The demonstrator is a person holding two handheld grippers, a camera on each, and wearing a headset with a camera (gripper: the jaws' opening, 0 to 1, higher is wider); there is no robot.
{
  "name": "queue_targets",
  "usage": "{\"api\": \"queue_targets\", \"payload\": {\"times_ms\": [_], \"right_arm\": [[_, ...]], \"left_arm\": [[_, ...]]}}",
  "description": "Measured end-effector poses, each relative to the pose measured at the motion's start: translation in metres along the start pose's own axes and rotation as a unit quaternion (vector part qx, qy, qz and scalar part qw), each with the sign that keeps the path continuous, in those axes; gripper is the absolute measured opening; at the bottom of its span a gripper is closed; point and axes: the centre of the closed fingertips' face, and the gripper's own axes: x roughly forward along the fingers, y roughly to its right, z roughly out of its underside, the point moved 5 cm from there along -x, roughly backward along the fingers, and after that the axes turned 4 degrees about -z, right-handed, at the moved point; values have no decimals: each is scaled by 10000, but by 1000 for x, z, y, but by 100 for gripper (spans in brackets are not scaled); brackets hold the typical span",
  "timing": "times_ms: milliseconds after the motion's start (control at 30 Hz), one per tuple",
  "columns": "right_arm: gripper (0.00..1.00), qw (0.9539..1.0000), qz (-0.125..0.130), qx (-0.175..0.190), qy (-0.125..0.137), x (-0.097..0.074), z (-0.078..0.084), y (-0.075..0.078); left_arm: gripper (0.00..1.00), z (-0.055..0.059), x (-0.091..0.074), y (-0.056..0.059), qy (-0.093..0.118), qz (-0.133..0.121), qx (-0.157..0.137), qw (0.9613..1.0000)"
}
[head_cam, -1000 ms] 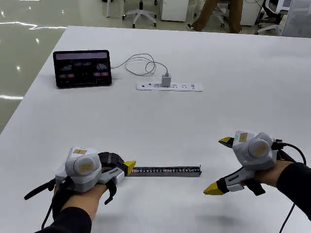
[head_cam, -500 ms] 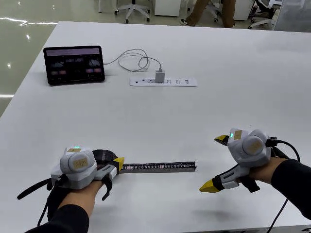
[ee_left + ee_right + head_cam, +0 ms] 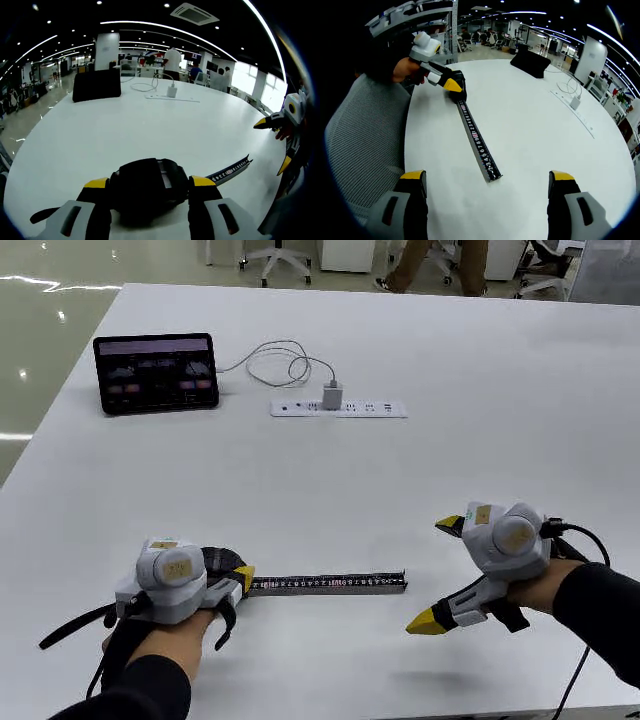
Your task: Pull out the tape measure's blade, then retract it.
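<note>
The white counter is wide. Behind it a glossy floor reflects the light (pale streaks), and chair legs stand there. Long ceiling lamps run overhead. Bright windows are at one side.

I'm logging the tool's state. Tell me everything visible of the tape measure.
The tape measure has a round black case, plastic by its look, clamped between the left gripper's yellow-tipped jaws. Its blade is drawn out to the person's right and lies flat on the white table, dark with pale numerals and a few red marks. The free end lies loose; the open right gripper is apart from it.
</note>
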Motion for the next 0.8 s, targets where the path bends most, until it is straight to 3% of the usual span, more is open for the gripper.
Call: {"api": "queue_targets", "payload": {"times_ms": [133, 267, 333, 533, 800], "right_arm": [[82, 9962, -349, -681, -413, 11, -3, 3], [64, 9871, -751, -1151, -821, 24, -6, 9], [53, 9834, -909, -1217, -989, 28, -4, 12], [37, 9736, -1201, -1371, -1373, 41, -3, 18], [29, 9669, -1353, -1405, -1647, 49, 7, 18]], "left_arm": [[58, 0, 0, 0, 7, 7, 27, 10000], [58, 0, 0, 0, 7, 3, 67, 10000], [58, 0, 0, 0, 5, 8, 79, 10000], [58, 1, -1, 0, -4, 11, 111, 9999], [58, 1, -1, 0, -3, 9, 158, 9999]]}}
